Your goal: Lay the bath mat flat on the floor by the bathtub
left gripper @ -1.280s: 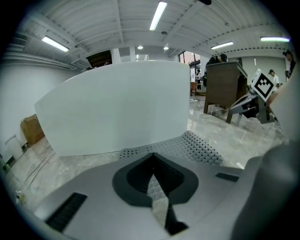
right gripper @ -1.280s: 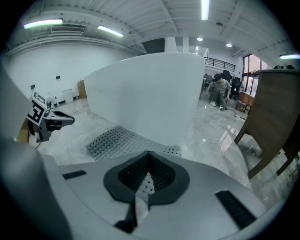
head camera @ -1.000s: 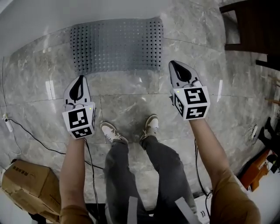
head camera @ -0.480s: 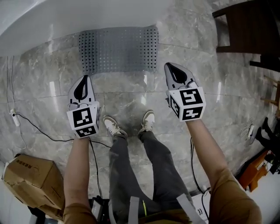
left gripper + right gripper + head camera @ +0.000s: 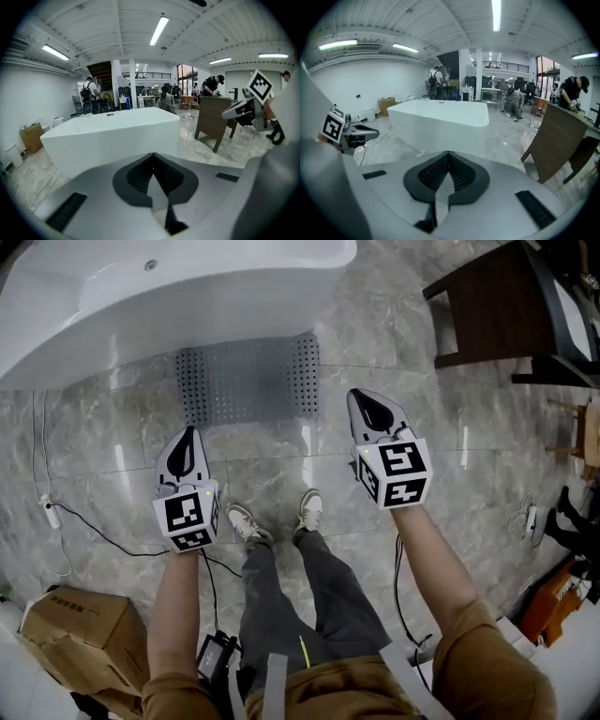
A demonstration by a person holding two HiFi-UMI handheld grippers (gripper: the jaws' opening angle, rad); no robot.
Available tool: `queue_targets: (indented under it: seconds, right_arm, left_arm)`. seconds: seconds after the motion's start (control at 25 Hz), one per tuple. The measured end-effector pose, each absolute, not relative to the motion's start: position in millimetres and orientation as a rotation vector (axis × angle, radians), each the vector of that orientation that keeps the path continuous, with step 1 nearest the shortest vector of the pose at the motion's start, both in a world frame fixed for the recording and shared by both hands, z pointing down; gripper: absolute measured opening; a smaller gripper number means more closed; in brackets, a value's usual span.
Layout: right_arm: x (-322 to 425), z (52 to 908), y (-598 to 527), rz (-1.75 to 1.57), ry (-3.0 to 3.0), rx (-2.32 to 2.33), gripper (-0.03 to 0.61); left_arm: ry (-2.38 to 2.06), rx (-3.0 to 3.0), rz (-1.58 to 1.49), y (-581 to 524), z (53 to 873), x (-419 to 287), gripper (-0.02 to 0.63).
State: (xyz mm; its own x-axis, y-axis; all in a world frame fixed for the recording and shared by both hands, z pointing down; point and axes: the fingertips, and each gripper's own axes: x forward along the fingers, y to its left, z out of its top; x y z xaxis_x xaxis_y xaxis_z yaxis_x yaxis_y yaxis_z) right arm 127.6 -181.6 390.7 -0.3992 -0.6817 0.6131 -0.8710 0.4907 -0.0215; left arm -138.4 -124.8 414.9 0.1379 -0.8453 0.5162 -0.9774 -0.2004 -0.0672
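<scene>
Glossy floor (image 5: 450, 446) bears the bath mat (image 5: 248, 381) flat beside the bathtub (image 5: 169, 296). Fingers on my left gripper (image 5: 187, 437) and right gripper (image 5: 366, 404) are closed, empty. My shoe could skid it.

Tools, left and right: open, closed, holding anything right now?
Left tool: closed, holding nothing.
Right tool: closed, holding nothing.

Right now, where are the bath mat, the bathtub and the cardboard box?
bath mat (image 5: 246, 381), head view, middle of its dotted grey surface.
bathtub (image 5: 216, 320), head view, white outer wall facing the mat.
cardboard box (image 5: 80, 634), head view, its top face.
</scene>
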Motion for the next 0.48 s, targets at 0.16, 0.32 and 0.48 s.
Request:
queue_targets:
  seconds: [0.16, 0.32, 0.48]
  right_arm:
    - [135, 348, -185, 0.438, -2.211, 1.321, 0.005]
    - [140, 310, -182, 0.43, -2.217, 1.365, 0.005]
    - [140, 273, -169, 0.393, -2.228, 1.377, 0.005]
  left_arm:
    - [-1.792, 2.181, 0.627, -131, 366, -133, 0.005]
    - [-1.789, 2.248, 0.617, -134, 325, -127, 0.005]
    - [-1.794, 2.288, 0.563, -128, 285, -123, 0.005]
